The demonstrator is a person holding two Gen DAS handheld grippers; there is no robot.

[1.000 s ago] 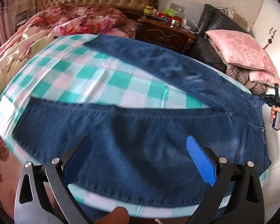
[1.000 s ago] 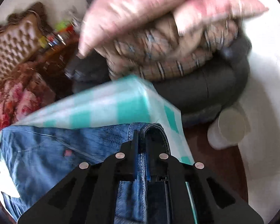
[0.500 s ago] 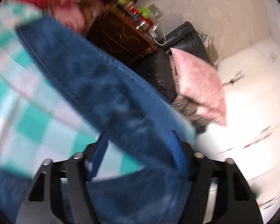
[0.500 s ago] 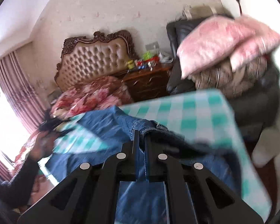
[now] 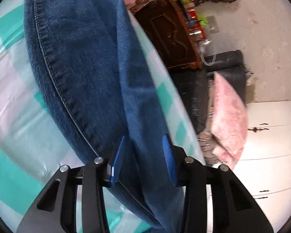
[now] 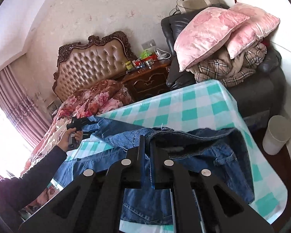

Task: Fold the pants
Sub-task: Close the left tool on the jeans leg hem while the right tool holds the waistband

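Blue denim pants [image 6: 186, 155] lie spread on a table under a green-and-white checked cloth [image 6: 194, 104]. The right gripper [image 6: 147, 141] is clamped on the raised waistband at the near end of the pants. At their far end, the left gripper [image 5: 143, 155] straddles one pant leg [image 5: 91, 58]; its jaws have just been closing, blue pads [image 5: 168, 161] not yet pressing the denim. Beyond the table stand a tufted headboard [image 6: 91, 62] and pink pillows [image 6: 213, 31].
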